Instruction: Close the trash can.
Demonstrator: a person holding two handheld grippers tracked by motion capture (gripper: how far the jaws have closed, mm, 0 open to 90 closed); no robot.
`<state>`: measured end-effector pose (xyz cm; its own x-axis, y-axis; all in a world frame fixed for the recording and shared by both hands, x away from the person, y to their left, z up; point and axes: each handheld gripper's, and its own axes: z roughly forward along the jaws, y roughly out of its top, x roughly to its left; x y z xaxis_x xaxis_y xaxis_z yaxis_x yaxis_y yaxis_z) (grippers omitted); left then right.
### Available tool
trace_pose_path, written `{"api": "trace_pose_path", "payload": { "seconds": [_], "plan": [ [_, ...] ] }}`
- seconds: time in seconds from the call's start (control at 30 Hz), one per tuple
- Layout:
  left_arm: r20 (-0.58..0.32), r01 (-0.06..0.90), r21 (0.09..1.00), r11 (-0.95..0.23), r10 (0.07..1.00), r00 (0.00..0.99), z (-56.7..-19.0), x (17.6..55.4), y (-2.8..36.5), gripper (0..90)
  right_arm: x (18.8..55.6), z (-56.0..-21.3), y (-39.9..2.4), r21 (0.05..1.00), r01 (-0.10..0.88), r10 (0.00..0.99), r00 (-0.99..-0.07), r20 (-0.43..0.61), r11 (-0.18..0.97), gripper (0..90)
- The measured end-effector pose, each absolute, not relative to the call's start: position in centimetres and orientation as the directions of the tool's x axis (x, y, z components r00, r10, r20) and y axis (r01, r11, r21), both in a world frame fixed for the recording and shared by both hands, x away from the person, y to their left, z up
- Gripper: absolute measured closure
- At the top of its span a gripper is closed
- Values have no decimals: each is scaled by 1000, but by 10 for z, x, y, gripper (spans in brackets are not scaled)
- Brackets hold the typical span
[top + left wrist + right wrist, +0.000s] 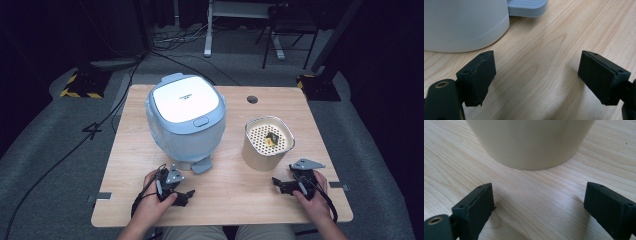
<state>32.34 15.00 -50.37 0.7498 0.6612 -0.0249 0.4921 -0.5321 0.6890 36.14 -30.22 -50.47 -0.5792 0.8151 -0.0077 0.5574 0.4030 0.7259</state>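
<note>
The pale-blue cooker point(186, 117) sits lid-shut at the left middle of the wooden surface point(230, 192), and the cream pot point(267, 142) with its perforated insert stands to its right. My left tool point(186, 196) rests near the cooker's front tab, jaws wide with nothing between them. My right tool point(276, 184) lies just before the pot, also wide and empty.

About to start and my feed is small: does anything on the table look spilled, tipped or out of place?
Nothing spilled or tipped. The cooker stands upright with its lid shut, and the beige pot is upright beside it. One oddity: a small dark and yellow item lies on the pot's perforated insert; I cannot tell what it is.
</note>
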Motion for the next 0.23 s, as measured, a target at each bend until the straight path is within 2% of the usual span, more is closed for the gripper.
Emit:
{"api": "trace_pose_path", "payload": {
  "seconds": [0.17, 0.23],
  "plan": [
    [-21, 490, 688, -536, 659, 752, -504, 324, 151, 151, 361, -505, -302, 726, 558, 816, -578, -9, 403, 88],
    [-22, 490, 688, -535, 660, 751, -504, 323, 151, 151, 362, -505, -302, 722, 566, 824, -567, -9, 397, 58]
  ]
}}
